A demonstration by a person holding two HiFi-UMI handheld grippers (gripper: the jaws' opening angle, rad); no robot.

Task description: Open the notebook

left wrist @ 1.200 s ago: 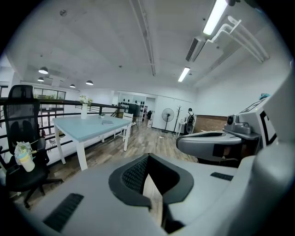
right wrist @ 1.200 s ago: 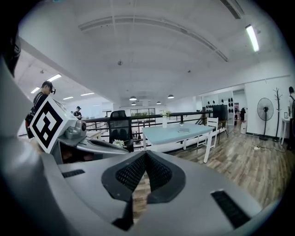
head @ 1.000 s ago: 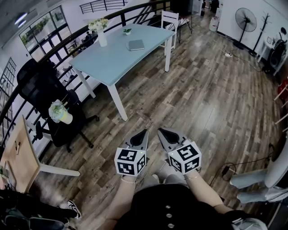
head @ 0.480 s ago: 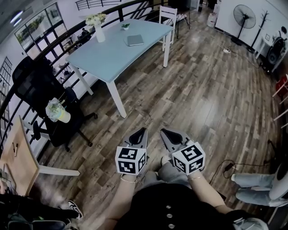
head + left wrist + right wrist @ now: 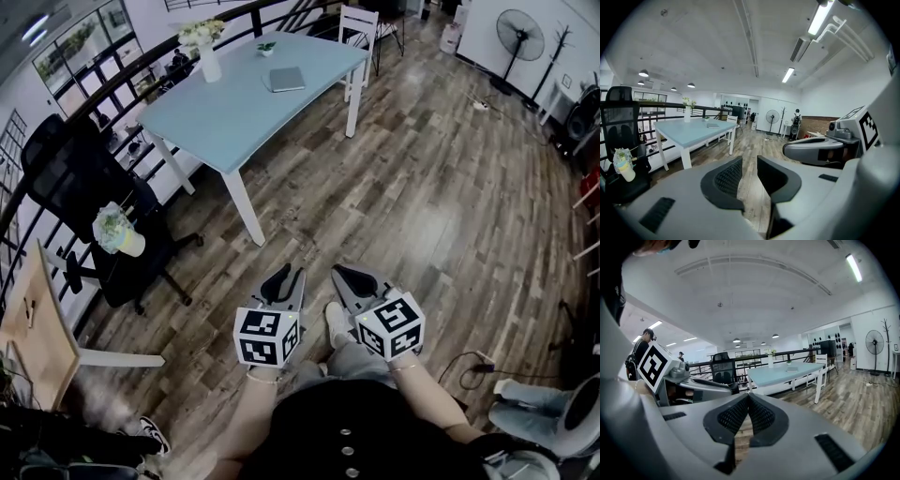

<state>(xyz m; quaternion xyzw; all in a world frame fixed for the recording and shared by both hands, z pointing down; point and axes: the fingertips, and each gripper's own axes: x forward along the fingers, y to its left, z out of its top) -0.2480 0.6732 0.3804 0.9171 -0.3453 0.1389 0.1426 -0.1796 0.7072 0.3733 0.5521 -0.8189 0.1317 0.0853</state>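
One notebook [image 5: 286, 79] lies on one blue table [image 5: 225, 117]. Two claws: the left claw [image 5: 285, 277] has just been opening and holds nothing. The right claw [image 5: 341, 274] is closed and holds nothing.

The head view is taken from above, aimed steeply down at the wooden floor [image 5: 422, 206], with the left gripper [image 5: 284, 274] and right gripper [image 5: 341, 273] close below and the blue table [image 5: 234, 112] far off at the top. Each gripper view is taken from just behind its own jaws, near-level across the room; the left gripper's jaws have just been opening, with only floor seen between. The table, standing fan [image 5: 518, 37] and black chair [image 5: 75, 178] are shared by all three views, and each gripper is caught at the other view's edge.
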